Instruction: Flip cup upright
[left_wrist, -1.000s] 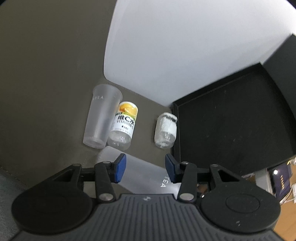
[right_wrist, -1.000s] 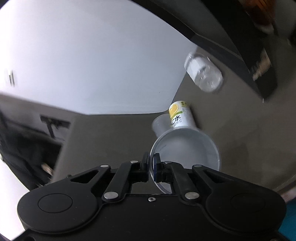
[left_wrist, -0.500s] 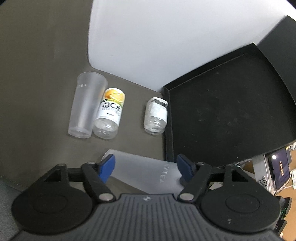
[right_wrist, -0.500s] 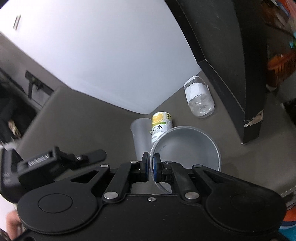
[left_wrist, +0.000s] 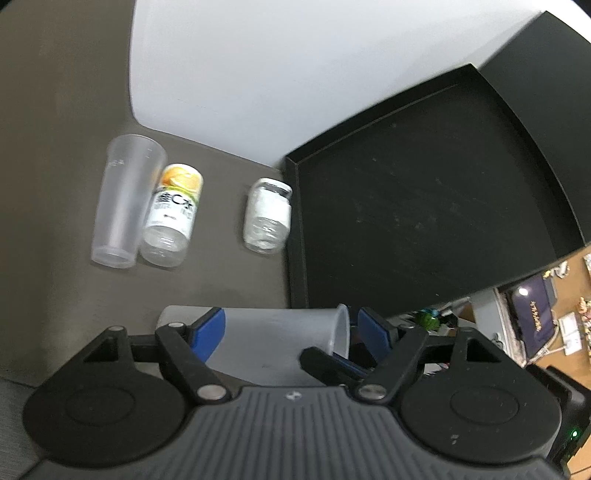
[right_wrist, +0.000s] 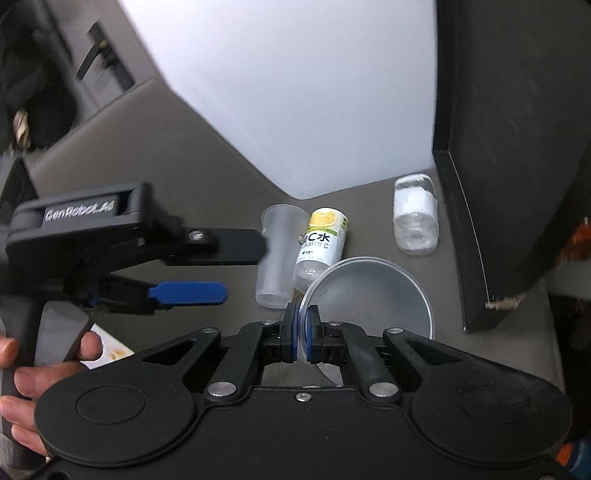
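Observation:
A frosted plastic cup (left_wrist: 273, 339) is held off the table, lying sideways below my left gripper (left_wrist: 291, 328), which is open with its blue pads on either side of it. My right gripper (right_wrist: 302, 328) is shut on this cup's rim (right_wrist: 365, 295), with the cup's mouth facing the camera. The left gripper also shows in the right wrist view (right_wrist: 207, 269), at the left and open. A second frosted cup (left_wrist: 123, 201) lies on its side on the brown table, also in the right wrist view (right_wrist: 277, 254).
A vitamin C bottle (left_wrist: 173, 218) lies beside the second cup, and a clear jar (left_wrist: 267, 216) lies against a black tray's edge (left_wrist: 293, 236). A white wall stands behind. The bottle (right_wrist: 321, 243) and jar (right_wrist: 415, 218) also show in the right wrist view.
My right gripper has turned and lifted the cup by its rim. My left gripper has opened wide and now straddles the cup.

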